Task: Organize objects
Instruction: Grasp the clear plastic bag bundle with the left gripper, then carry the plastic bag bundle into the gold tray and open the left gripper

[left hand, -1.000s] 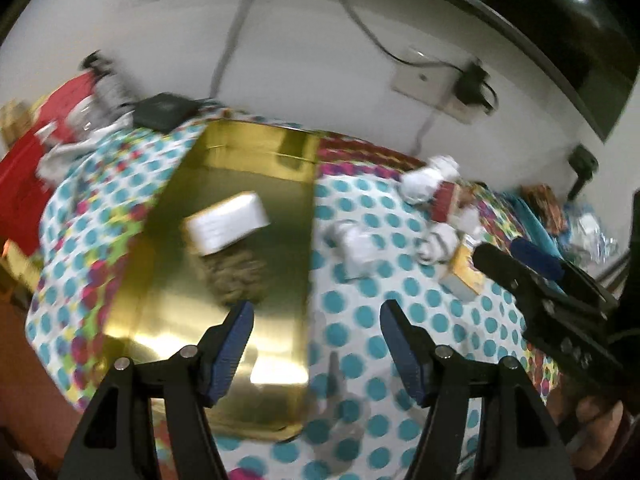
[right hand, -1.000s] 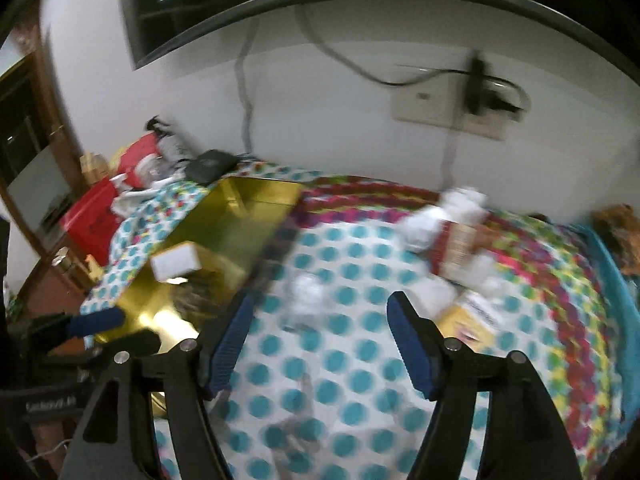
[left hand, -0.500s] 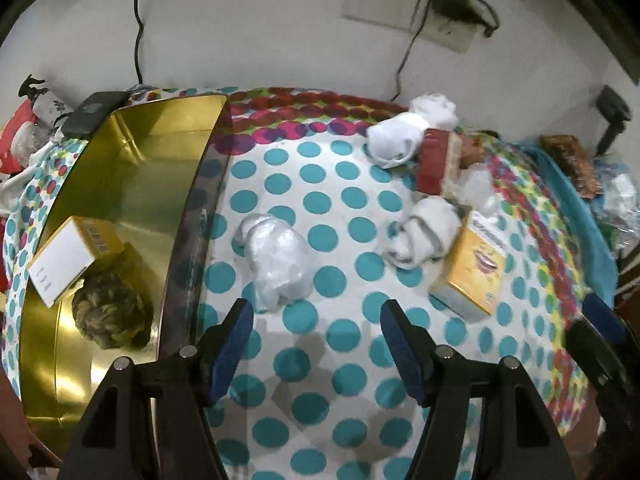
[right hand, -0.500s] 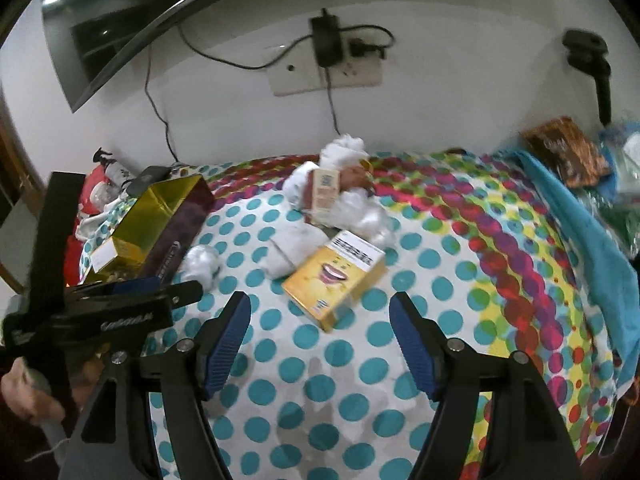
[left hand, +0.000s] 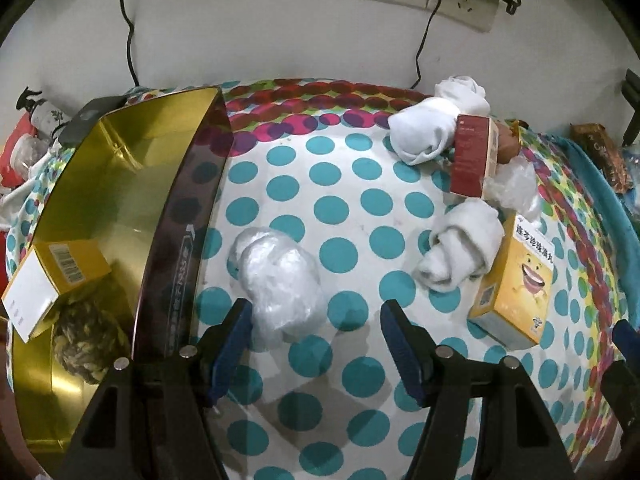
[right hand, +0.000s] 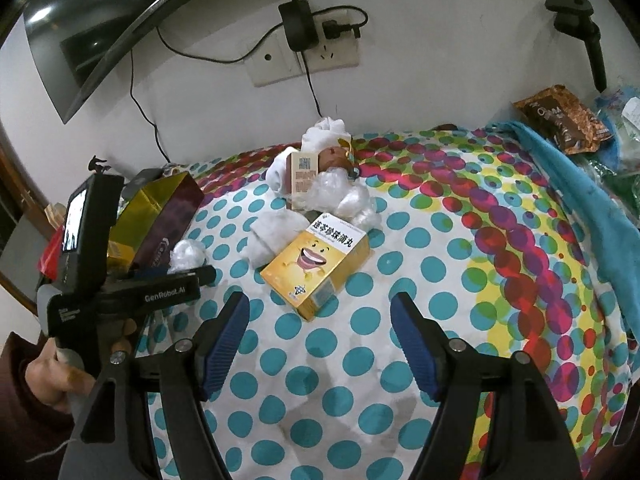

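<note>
A gold tin box (left hand: 100, 184) stands open at the left with a small yellow carton (left hand: 52, 280) and a knotted bundle (left hand: 84, 340) inside. My left gripper (left hand: 316, 316) hangs open just above a crumpled clear plastic bag (left hand: 280, 280), whose near end lies by the left finger. A rolled white cloth (left hand: 460, 248), a yellow smiley box (left hand: 516, 280) and a red box (left hand: 472, 156) lie to the right. My right gripper (right hand: 320, 312) is open over the dotted cloth, just short of the yellow smiley box (right hand: 316, 264).
A white sock bundle (left hand: 428, 132) lies by the wall with cables and a socket (right hand: 304, 56) above. A blue towel (right hand: 576, 208) and a snack bag (right hand: 560, 120) sit at the right. A hand holds the left gripper's body (right hand: 100, 280).
Both grippers swung right from the gold tin and came lower. The left now hovers over the plastic bag, the right over the yellow smiley box.
</note>
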Available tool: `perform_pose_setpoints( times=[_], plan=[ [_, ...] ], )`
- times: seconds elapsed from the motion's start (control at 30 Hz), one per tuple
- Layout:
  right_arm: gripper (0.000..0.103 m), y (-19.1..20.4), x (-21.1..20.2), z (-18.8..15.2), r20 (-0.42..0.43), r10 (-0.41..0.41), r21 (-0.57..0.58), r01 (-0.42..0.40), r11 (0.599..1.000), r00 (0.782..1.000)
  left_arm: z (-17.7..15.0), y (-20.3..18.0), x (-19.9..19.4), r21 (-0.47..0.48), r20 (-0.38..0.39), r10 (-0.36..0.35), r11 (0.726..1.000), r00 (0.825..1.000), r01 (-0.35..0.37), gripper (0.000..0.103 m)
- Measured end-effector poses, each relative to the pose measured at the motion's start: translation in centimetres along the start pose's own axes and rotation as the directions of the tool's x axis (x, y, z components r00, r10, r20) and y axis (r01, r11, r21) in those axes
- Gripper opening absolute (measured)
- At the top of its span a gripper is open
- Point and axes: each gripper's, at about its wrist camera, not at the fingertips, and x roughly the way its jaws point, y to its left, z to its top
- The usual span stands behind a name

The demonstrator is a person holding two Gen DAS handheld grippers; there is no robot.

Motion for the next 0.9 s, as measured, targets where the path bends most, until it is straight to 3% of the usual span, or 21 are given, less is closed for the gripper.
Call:
perform_pose_setpoints(
  times=[0.13,0.2,0.3,0.37,0.53,0.9],
  plan=[
    [0.071,-0.1,0.5,-0.3,-0.011,0.006,0.008,-0.006,1.0,1.0,0.0,-0.1,0.6,0.007,-0.006,0.005,1.0,1.0,-0.005,0.067],
    [0.071,-0.1,0.7,-0.4,-0.016,0.009,0.013,-0.009,1.0,1.0,-0.1,0.1,0.9,-0.003,-0.017,-0.008,1.0,1.0,0.008,0.055],
    [0.071,-0.2,0.9,-0.4,-0.019,0.006,0.016,-0.005,1.0,1.0,0.0,0.2,1.0,-0.013,-0.008,-0.012,1.0,1.0,0.012,0.023],
    [0.071,-0.4,1.0,-0.5,-0.022,0.006,0.022,-0.005,1.0,1.0,0.0,0.2,0.9,-0.012,-0.004,-0.02,1.0,1.0,0.02,0.012],
    [0.071,-0.7,1.3,-0.6,-0.029,0.003,0.03,-0.002,1.0,1.0,0.1,0.0,0.8,-0.012,0.009,-0.048,0.999,0.999,0.048,0.005],
    [0.071,-1.0,1.9,-0.9,-0.041,0.001,0.044,0.001,0.999,0.999,-0.6,-0.6,-1.1,0.033,0.051,-0.085,0.996,0.995,0.084,0.003]
  ],
)
